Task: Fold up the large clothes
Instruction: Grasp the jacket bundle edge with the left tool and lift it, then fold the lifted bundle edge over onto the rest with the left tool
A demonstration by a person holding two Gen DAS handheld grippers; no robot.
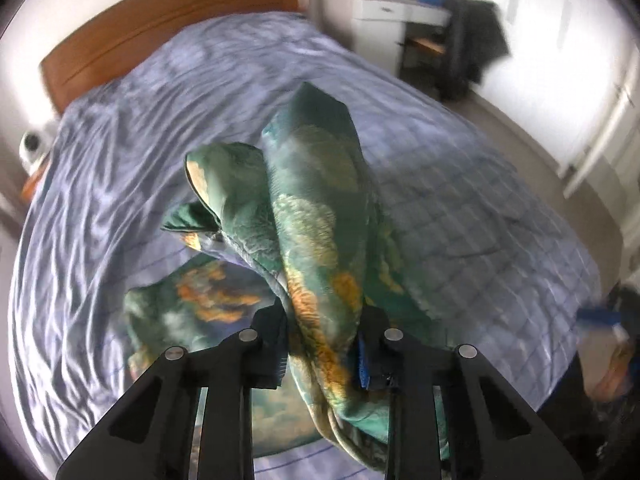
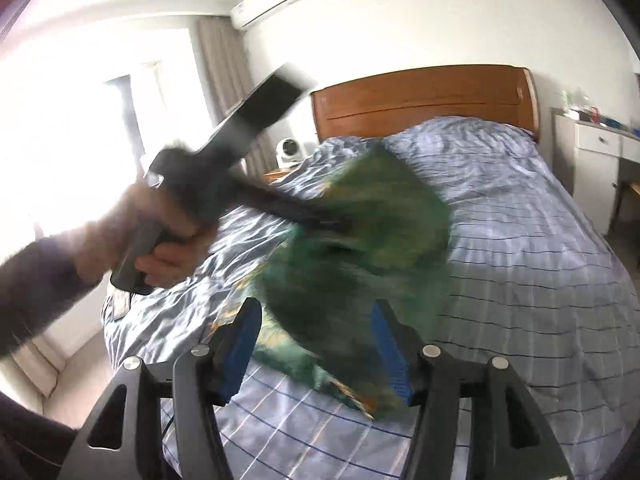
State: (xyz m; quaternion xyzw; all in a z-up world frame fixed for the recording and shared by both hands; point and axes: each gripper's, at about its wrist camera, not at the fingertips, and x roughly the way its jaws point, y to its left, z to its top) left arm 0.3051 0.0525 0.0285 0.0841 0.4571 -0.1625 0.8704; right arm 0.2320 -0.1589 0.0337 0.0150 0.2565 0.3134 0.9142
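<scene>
Hanging from the left hand-held gripper [image 1: 324, 344], a green printed garment [image 1: 316, 216] is pinched in a bunched fold between its narrowed jaws, above the bed [image 1: 120, 184]. Item: garment, large, soft, green with orange and pale pattern; its long axis runs up and away from the left jaws, the lower end trailing onto the blue checked cover. Item: right hand-held gripper [image 2: 316, 344], jaws parted about halfway, pads clear of cloth as far as the blur allows; the garment lies just ahead of it and slightly above. Judgement: the right is free and near enough to take a second edge. Left hand [image 2: 160, 236] visible gripping its handle.
</scene>
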